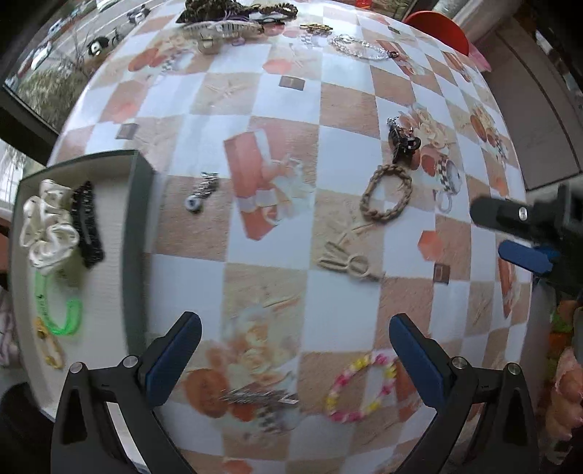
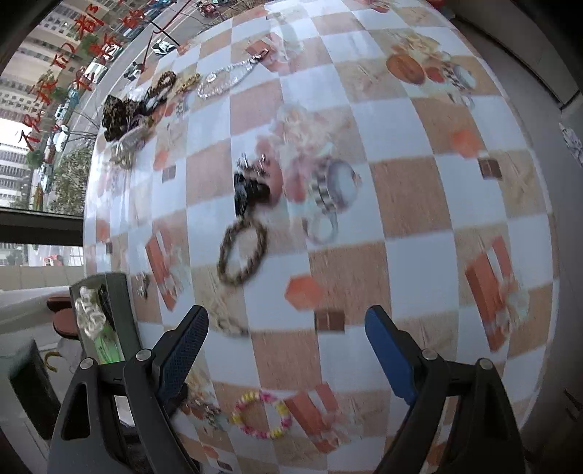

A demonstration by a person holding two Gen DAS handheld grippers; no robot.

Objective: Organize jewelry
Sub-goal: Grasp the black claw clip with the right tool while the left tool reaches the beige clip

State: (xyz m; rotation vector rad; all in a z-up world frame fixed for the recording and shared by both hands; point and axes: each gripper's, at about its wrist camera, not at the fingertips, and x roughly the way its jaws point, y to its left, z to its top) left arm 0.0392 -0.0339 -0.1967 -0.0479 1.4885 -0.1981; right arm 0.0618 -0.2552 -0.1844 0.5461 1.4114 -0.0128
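My left gripper (image 1: 295, 328) hangs open over the checkered tablecloth, nothing between its fingers. Just below it lie a silver hair clip (image 1: 258, 397) and a pink-and-yellow bead bracelet (image 1: 360, 386). A grey tray (image 1: 140, 204) at the left holds a white scrunchie (image 1: 47, 226), a black clip (image 1: 87, 222) and a green bangle (image 1: 62, 313). A braided brown ring (image 1: 386, 197), a beige hair clip (image 1: 346, 260) and a dark charm cluster (image 1: 400, 142) lie to the right. My right gripper (image 2: 288, 328) is open and empty above the cloth; the braided ring (image 2: 242, 251) lies ahead of it, the bead bracelet (image 2: 262, 414) under it.
A pile of hair ties and clips (image 1: 226, 18) and a clear bead necklace (image 1: 360, 47) sit at the table's far edge. A small eye charm (image 1: 198, 197) lies beside the tray. The other gripper (image 1: 528, 233) enters at the right. A red chair (image 1: 441, 27) stands behind the table.
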